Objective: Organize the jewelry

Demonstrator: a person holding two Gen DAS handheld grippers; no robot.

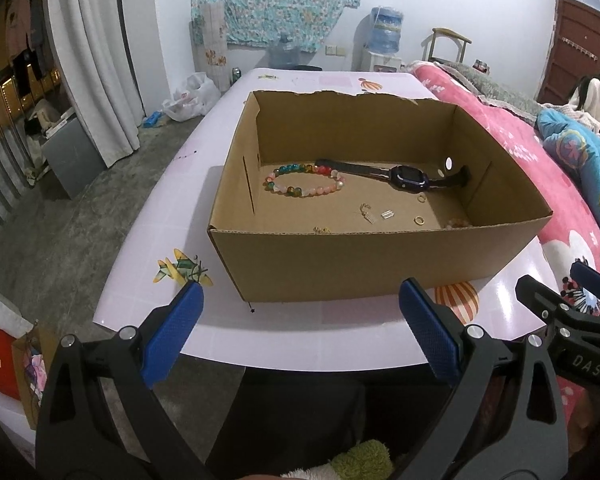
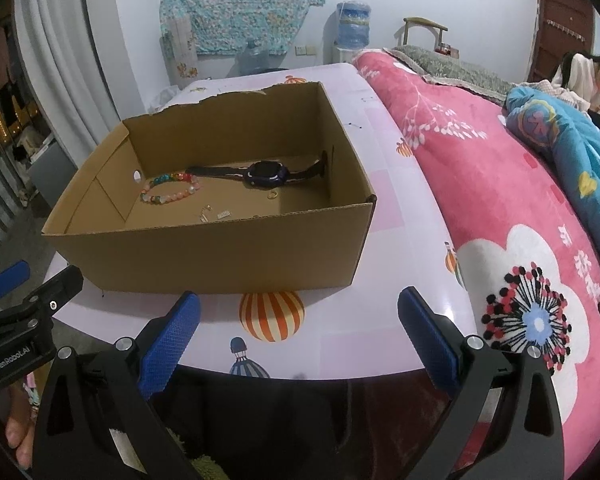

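Left wrist view: left gripper [image 1: 300, 302] spread wide, holding nothing, at table [image 1: 148, 216] near edge. Cardboard box [image 1: 340, 260] just ahead of its fingertips. Inside box: beaded bracelet [image 1: 305, 180] ahead-left, dark watch [image 1: 410, 178] ahead-right, gold rings [image 1: 419, 220] nearer. Right wrist view: right gripper [image 2: 299, 304] spread, holding nothing; box ahead-left, pink blanket [image 2: 480, 184] to right.

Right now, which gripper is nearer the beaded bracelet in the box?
Left, probably. The left gripper faces the box's left half, where the beaded bracelet lies. The right gripper sits off the box's right corner. Both are open, outside the cardboard box.
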